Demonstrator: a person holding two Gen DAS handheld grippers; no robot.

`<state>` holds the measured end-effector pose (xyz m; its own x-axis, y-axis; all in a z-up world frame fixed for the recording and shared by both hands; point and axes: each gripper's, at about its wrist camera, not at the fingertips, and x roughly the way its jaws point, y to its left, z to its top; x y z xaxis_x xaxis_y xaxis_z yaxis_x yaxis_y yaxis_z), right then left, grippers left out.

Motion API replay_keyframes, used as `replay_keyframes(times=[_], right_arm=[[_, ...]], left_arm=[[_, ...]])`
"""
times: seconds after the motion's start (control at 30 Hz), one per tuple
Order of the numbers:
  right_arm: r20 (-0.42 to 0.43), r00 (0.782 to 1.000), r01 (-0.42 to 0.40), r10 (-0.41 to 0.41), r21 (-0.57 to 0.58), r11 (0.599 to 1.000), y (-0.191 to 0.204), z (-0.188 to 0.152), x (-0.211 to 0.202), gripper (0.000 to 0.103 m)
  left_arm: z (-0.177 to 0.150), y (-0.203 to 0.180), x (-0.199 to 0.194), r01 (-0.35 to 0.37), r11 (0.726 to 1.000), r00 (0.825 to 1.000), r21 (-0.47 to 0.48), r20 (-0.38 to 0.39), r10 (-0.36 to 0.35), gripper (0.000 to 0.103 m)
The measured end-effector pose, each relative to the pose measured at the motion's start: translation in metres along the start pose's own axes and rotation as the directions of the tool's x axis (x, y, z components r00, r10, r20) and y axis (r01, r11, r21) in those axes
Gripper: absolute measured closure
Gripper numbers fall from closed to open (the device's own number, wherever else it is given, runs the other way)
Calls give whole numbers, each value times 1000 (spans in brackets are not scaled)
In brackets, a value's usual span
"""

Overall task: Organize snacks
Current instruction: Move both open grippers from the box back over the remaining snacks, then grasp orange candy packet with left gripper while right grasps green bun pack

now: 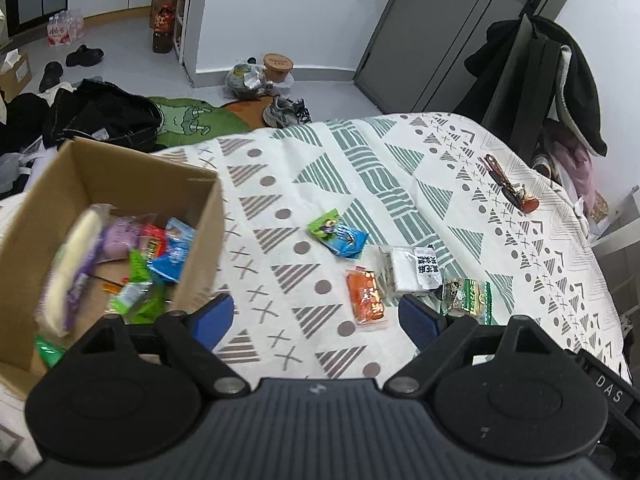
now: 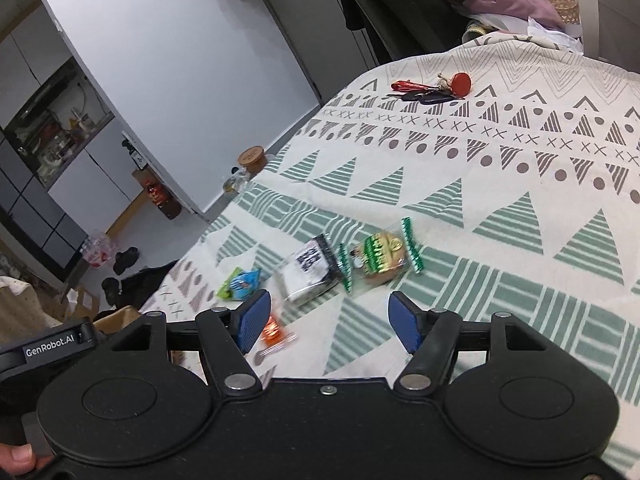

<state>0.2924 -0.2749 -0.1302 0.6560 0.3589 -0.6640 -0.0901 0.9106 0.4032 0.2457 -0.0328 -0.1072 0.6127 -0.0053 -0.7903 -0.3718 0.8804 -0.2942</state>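
Hovering above a bed covered by a patterned white and green sheet (image 1: pixel 360 160), the left gripper (image 1: pixel 316 316) and right gripper (image 2: pixel 330 320) are both seen with jaws spread wide and empty. Loose snack packets, among them an orange packet (image 1: pixel 366 298) and a white packet (image 1: pixel 412 270), are scattered on the sheet. An open brown cardboard box (image 1: pixel 120 172) of snacks is seen at the left.

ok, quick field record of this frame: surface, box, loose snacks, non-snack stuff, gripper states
surface: patterned bedspread
box: cardboard box, open, several snack packets inside
loose snacks: green-blue packet, orange packet, white packet, green-trimmed packet
non-snack: keys near the far edge
left gripper: open, empty
right gripper: open, empty
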Motion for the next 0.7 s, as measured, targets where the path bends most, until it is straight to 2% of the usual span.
replay_keyframes(times=[0.17, 0.3, 0.43, 0.7], right_arm=[[-11, 1000, 29, -29, -7, 1000, -14, 9, 24, 38], [-25, 999, 33, -34, -21, 999, -22, 13, 44, 38], [-43, 999, 27, -28, -26, 999, -28, 15, 62, 37], [-64, 997, 41, -43, -38, 998, -36, 23, 91, 33]], left_arm=[[2, -19, 25, -11, 1000, 1000, 7, -8, 11, 19], [3, -32, 48, -17, 1000, 999, 15, -29, 17, 33], [1, -42, 72, -32, 999, 998, 12, -54, 32, 43], [-4, -57, 110, -74, 997, 993, 10, -91, 74, 53]])
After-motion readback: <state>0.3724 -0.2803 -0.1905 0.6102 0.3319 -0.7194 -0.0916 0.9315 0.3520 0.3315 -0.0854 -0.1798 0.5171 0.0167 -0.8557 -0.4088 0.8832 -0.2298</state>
